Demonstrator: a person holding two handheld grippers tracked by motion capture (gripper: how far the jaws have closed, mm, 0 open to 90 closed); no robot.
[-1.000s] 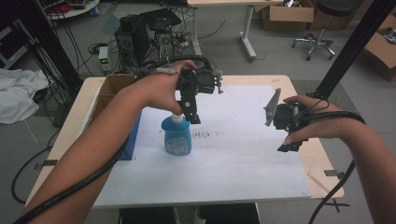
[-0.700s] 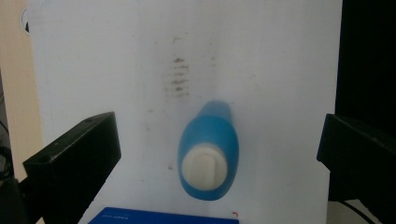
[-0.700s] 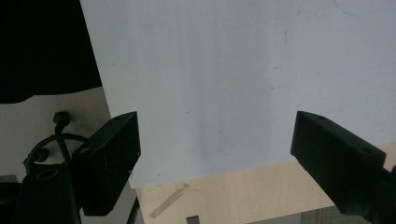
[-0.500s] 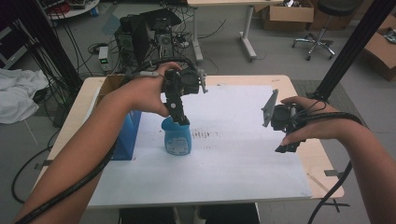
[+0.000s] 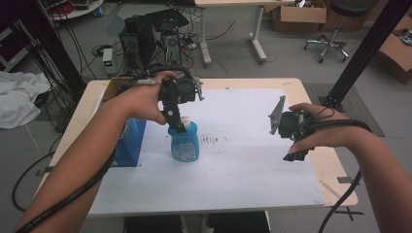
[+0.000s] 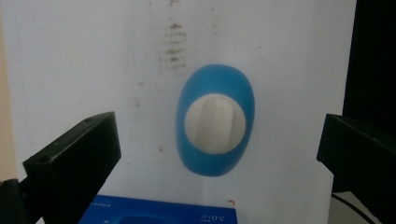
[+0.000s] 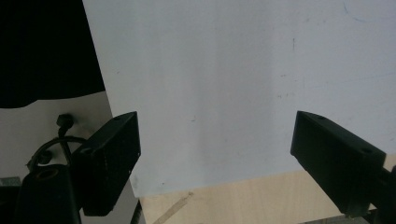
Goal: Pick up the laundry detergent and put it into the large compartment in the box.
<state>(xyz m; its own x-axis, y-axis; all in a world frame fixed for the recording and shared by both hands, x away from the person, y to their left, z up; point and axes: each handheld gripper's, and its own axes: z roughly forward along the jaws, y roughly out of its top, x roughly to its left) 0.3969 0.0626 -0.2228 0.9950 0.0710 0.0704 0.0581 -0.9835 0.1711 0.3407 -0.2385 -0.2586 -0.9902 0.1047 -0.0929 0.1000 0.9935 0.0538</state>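
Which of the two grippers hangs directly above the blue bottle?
The left gripper: its open jaws straddle the blue bottle's white cap. The right gripper is off to the side.

Lab/workshop space: bare concrete floor, desktop PC towers (image 5: 145, 36) with tangled cables at 11 o'clock, cardboard boxes (image 5: 291, 14) and a rolling stool (image 5: 335, 34) at 1 o'clock, black aluminium rig post (image 5: 364, 53) beside the bench (image 5: 311, 97) (white sheet on top).

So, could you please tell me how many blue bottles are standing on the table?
1. The blue bottle stands upright on the white sheet, directly under the open left gripper. In the left gripper view its white cap sits between the jaws.
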